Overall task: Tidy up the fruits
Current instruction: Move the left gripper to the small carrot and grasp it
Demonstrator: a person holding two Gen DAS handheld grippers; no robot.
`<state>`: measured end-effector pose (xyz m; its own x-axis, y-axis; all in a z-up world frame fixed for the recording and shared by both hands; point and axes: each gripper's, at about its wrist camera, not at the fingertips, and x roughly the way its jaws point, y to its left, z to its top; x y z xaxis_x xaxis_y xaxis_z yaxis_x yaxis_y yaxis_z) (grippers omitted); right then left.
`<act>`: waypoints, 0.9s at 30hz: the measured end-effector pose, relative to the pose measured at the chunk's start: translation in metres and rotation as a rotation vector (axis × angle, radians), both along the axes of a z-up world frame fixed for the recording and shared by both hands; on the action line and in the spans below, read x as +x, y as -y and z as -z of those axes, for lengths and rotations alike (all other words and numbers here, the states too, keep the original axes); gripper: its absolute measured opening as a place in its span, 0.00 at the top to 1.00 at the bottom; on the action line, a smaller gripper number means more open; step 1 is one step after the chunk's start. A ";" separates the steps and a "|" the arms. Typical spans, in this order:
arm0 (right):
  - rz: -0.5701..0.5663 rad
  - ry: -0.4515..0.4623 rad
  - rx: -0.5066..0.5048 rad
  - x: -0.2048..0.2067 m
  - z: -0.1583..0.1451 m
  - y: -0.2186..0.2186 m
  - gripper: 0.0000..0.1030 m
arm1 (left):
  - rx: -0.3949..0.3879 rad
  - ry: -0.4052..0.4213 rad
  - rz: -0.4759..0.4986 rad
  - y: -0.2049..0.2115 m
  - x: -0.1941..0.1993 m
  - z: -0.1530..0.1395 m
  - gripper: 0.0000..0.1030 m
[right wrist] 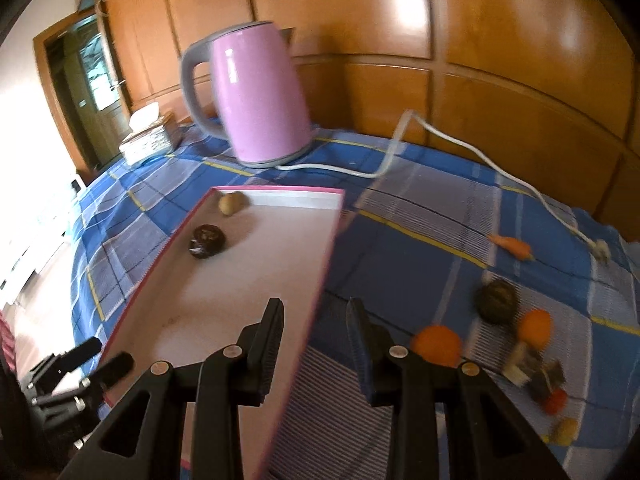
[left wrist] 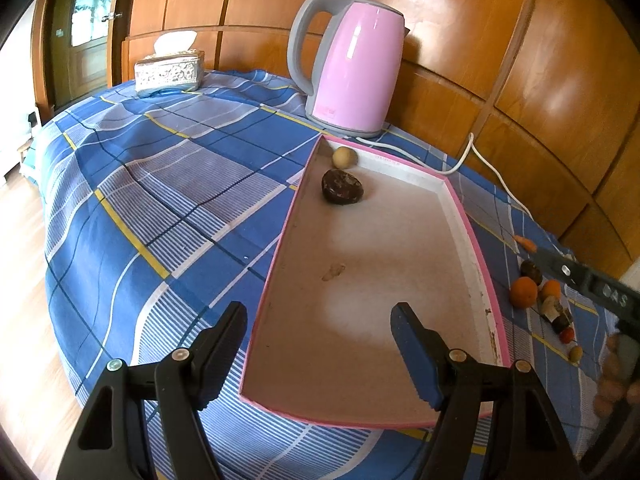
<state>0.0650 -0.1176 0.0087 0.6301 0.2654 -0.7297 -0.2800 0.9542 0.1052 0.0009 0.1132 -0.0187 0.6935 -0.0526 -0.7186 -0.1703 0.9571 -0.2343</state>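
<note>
A pink-rimmed shallow tray lies on the blue checked cloth. In it sit a dark brown fruit and a small tan round fruit near the far end. Right of the tray lie two oranges, a dark round fruit, a small carrot and several small pieces. My left gripper is open and empty over the tray's near end. My right gripper is open and empty over the tray's right rim.
A pink electric kettle stands behind the tray, its white cord trailing right across the cloth. A silver tissue box sits at the far left. Wooden panels back the table. The right gripper's arm shows at the right.
</note>
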 end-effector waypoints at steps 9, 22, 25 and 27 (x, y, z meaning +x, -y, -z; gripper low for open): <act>0.255 -0.036 0.000 -0.031 0.012 0.102 0.68 | 0.006 -0.004 0.008 0.002 0.000 0.001 0.27; 0.766 -0.067 -0.014 -0.067 0.037 0.231 0.64 | 0.038 0.023 0.024 0.007 -0.001 -0.009 0.27; 0.834 -0.080 -0.021 -0.073 0.047 0.249 0.64 | 0.047 0.024 0.069 0.014 0.004 -0.014 0.27; 0.875 -0.086 -0.032 -0.078 0.054 0.256 0.64 | 0.049 0.020 0.110 0.022 0.010 -0.017 0.27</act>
